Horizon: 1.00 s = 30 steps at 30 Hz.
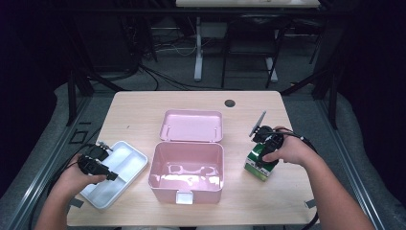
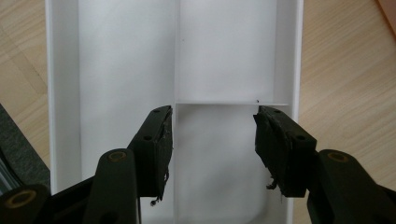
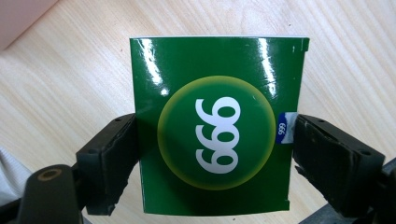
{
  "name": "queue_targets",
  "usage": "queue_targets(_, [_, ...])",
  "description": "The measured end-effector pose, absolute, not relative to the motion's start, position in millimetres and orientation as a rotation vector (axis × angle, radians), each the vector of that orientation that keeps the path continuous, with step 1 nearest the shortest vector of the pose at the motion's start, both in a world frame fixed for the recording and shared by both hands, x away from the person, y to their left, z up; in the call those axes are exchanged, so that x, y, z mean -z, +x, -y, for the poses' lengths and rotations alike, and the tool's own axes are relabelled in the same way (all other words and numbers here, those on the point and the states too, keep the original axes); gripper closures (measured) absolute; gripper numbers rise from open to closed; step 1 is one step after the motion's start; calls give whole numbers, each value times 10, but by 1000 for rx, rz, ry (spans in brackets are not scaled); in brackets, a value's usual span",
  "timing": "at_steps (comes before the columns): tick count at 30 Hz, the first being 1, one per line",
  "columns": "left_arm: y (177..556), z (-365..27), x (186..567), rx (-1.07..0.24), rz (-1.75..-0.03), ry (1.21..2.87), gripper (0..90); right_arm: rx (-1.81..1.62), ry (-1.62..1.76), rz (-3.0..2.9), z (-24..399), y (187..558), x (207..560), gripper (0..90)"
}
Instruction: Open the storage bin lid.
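Note:
A white tray (image 1: 128,158) with dividers lies at the table's left. My left gripper (image 1: 108,162) hovers over it, open. In the left gripper view the tray (image 2: 126,70) lies below my left gripper (image 2: 212,140), whose jaws stand wide over one small compartment with nothing between them. A green box (image 1: 256,168) marked 999 stands at the table's right. My right gripper (image 1: 266,149) comes down on it from above. In the right gripper view the green box (image 3: 210,65) sits between the pads of my right gripper (image 3: 215,125), and both pads press on its sides.
An open pink case (image 1: 186,182) with its lid (image 1: 191,125) folded back stands at the table's middle, between the tray and the green box. A dark round hole (image 1: 230,103) sits near the far edge. Table legs and cables lie beyond.

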<state>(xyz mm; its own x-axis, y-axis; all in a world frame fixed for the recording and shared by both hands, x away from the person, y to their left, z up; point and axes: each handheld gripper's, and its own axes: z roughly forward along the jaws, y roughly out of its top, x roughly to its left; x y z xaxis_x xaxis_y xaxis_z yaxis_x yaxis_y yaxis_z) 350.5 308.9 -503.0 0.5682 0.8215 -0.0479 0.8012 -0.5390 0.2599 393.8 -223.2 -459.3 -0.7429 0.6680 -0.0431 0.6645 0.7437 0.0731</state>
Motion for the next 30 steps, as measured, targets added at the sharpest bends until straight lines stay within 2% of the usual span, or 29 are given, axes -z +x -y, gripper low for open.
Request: queue_targets(30, [3483, -3080, 4988, -117, -1335, 2522, 455, -142, 393, -3021, 1874, 3700, 4277, 162])
